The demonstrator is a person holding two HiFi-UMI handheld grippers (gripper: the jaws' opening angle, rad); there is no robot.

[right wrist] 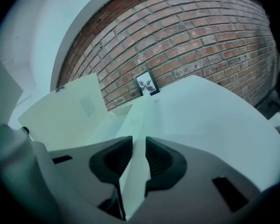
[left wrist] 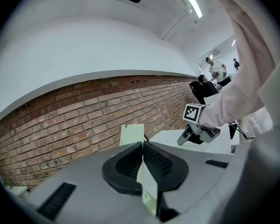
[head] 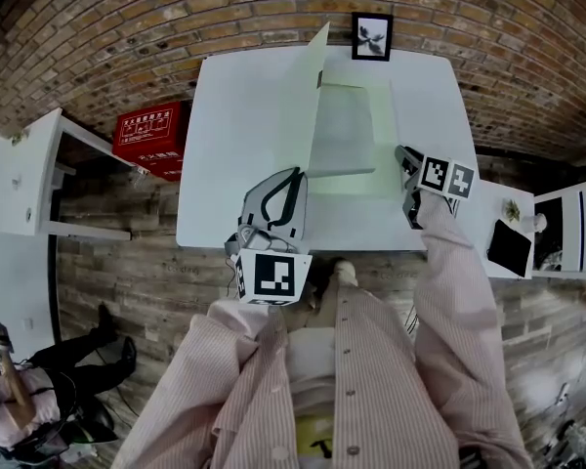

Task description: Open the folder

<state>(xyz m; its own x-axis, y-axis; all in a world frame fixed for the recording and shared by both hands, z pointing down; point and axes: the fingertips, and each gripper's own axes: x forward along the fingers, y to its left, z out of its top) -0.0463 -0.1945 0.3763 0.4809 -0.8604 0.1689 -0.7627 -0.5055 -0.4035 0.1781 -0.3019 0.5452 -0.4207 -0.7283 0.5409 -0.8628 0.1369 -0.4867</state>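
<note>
Pale-green folder [head: 344, 130] on a white table [head: 225, 164]: the left gripper [head: 295, 176] pinches its raised cover [head: 306, 86] (standing almost upright). The right gripper [head: 408, 182] has its jaws apart around the folder's right edge.

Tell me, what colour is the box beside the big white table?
The box is red, seen best in the head view.

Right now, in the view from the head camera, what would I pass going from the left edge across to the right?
White side table → red box → left tool, gripping the raised cover → flat half of the folder → right tool → flat black thing on a small table.
</note>
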